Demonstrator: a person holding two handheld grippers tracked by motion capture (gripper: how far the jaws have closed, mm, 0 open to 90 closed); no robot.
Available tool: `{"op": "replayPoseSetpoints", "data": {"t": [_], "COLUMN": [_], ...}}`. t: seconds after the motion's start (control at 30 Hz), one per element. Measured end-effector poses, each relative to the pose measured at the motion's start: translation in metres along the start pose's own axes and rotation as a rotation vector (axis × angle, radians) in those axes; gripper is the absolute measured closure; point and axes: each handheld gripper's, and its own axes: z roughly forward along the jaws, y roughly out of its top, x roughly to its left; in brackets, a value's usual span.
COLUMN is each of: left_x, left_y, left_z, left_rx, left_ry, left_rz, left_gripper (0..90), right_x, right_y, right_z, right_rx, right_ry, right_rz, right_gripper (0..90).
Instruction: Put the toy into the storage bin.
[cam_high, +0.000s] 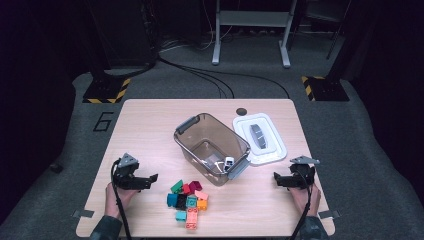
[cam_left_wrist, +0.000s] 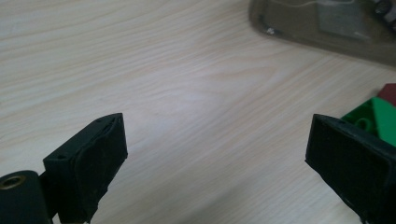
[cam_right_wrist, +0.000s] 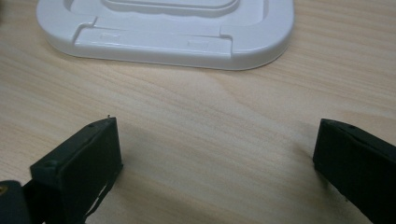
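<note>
Basically pre-grasp: left gripper (cam_high: 148, 181) sat wide, nothing between its jaws, with the brick pile (cam_high: 188, 199) near at its 3 o'clock. Right gripper (cam_high: 278, 180) was wide too, empty. Bin (cam_high: 212, 148) lay at the pile's 12 o'clock. Next move, I'd judge: close on one brick.

Both forearms come in from the near edge. The left tool (cam_high: 150, 179) sits in the left hand (cam_high: 118, 196), its jaws spread wide with nothing between them. The right tool (cam_high: 276, 179), in the right hand (cam_high: 302, 196), likewise gapes wide and empty, pointing inward.
</note>
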Motion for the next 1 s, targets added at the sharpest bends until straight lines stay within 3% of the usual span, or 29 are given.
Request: {"op": "replayPoseSetpoints", "data": {"t": [0.3, 0.37, 0.53, 0.6, 0.63, 0.7, 0.8, 1.0], "left_x": [-0.028, -0.035, -0.053, -0.056, -0.062, -0.066, -0.071, -0.074], "left_y": [0.012, 0.013, 0.015, 0.015, 0.017, 0.018, 0.019, 0.019], "left_z": [0.003, 0.004, 0.009, 0.01, 0.013, 0.016, 0.02, 0.029], "left_rx": [-0.011, 0.007, 0.025, 0.024, 0.041, 0.06, 0.09, 0.163], "left_ry": [-0.072, -0.107, -0.151, -0.158, -0.181, -0.187, -0.193, -0.224], "left_rz": [0.056, 0.079, 0.127, 0.129, 0.147, 0.158, 0.189, 0.209], "left_gripper": [7.7, 9.2, 14.4, 15.9, 17.7, 20.1, 29.6, 51.7], "right_x": [-0.001, -0.001, -0.001, -0.001, -0.001, -0.001, -0.001, -0.001], "right_y": [0.0, 0.0, 0.0, 0.0, 0.0, 0.0, -0.001, 0.0], "right_z": [-0.001, -0.001, -0.001, -0.001, -0.001, -0.001, -0.001, -0.001], "right_rx": [-0.001, -0.001, -0.001, -0.001, -0.001, -0.001, -0.001, -0.002], "right_ry": [0.002, 0.002, 0.002, 0.002, 0.002, 0.001, 0.0, -0.001], "right_rz": [-0.009, -0.009, -0.009, -0.01, -0.009, -0.009, -0.013, -0.01], "right_gripper": [0.7, 0.7, 0.8, 0.8, 0.9, 0.8, 1.1, 1.1]}}
